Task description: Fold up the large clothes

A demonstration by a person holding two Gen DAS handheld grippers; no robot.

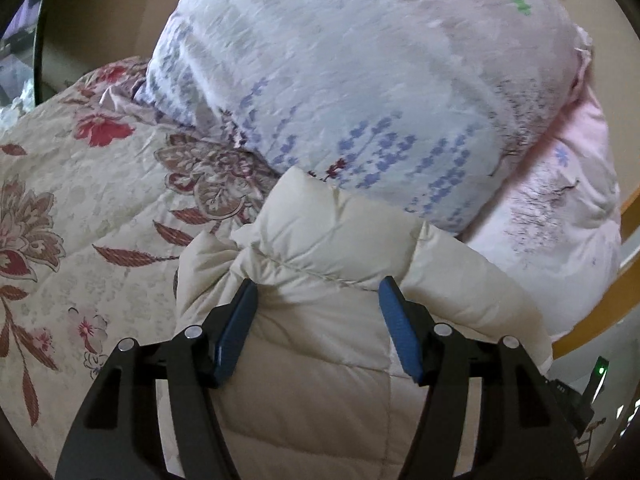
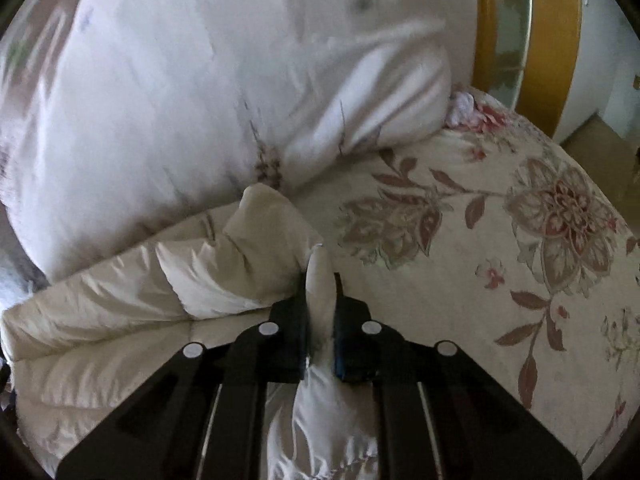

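In the left wrist view, a cream bedspread [image 1: 80, 208] printed with red and brown flowers fills the left side, with a dark-framed mirror or pane edge [image 1: 38, 40] at the far upper left. A cream quilted puffer jacket [image 1: 320, 248] lies on the bedspread in the lower middle, its bunched end resting against a large rolled duvet [image 1: 360, 80] patterned with pale blue and lilac sprigs. The left gripper [image 1: 318, 292] sits over the jacket with its blue-padded fingers [image 1: 236, 328] spread wide, a ridge of puffy fabric lying between them but not squeezed. To the right, a pink part of the bedding slopes down toward a wooden frame [image 1: 600, 312]. In the right wrist view, the jacket [image 2: 120, 312] stretches across the lower left, below the pale duvet [image 2: 200, 80]. The right gripper [image 2: 320, 312] is pressed together on an upright fold of the jacket's cream fabric, which stands between its dark fingers. The flowered bedspread [image 2: 520, 240] spreads to the right, and a wooden-framed door or panel [image 2: 556, 40] stands behind at the upper right.
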